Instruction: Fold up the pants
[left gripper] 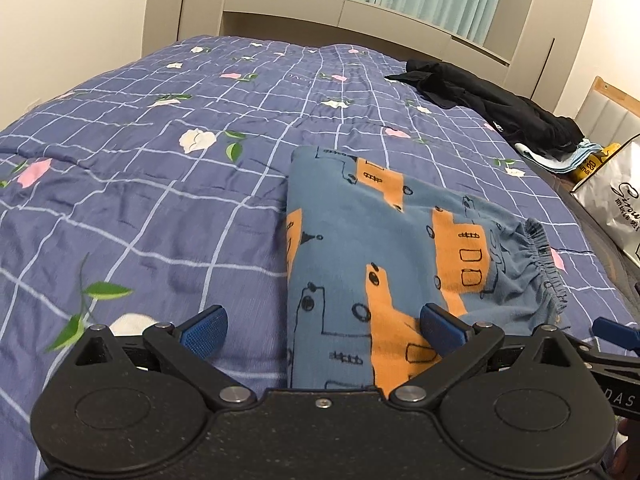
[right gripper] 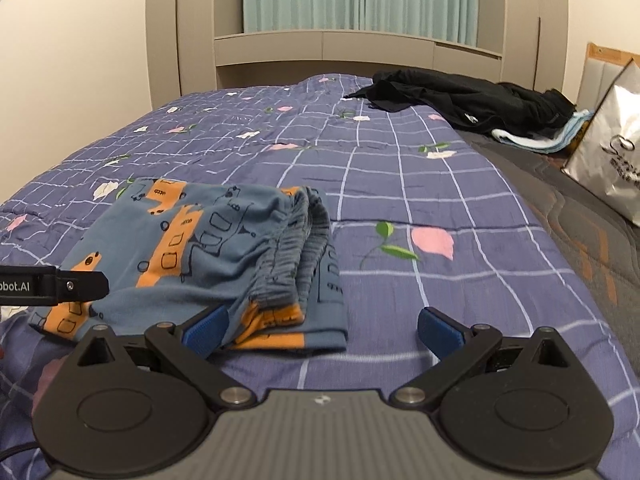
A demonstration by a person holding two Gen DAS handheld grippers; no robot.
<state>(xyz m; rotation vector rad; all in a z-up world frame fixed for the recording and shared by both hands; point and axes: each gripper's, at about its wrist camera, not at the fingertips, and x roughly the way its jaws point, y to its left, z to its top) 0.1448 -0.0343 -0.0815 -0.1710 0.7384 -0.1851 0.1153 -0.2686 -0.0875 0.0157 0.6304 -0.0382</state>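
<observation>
Both jaws spread wide, the left gripper (left gripper: 323, 330) and right gripper (right gripper: 322, 330) hover empty over folded blue-and-orange pants (left gripper: 372, 248) on a bed's checked floral quilt (left gripper: 140, 184); dark clothes (right gripper: 460, 98) lie heaped near the headboard (right gripper: 320, 46).

Pants (left gripper: 360, 248): soft matt knit cloth, ribbed elastic waistband (right gripper: 296, 256). Quilt (left gripper: 140, 208): stitched, slightly sheeny woven fabric. Left gripper (left gripper: 324, 330): matt speckled black plastic, metal rivets, textured blue pads (left gripper: 202, 332). Bag (right gripper: 608, 160): glossy, crinkled. Headboard (right gripper: 320, 46): smooth matt panels.
</observation>
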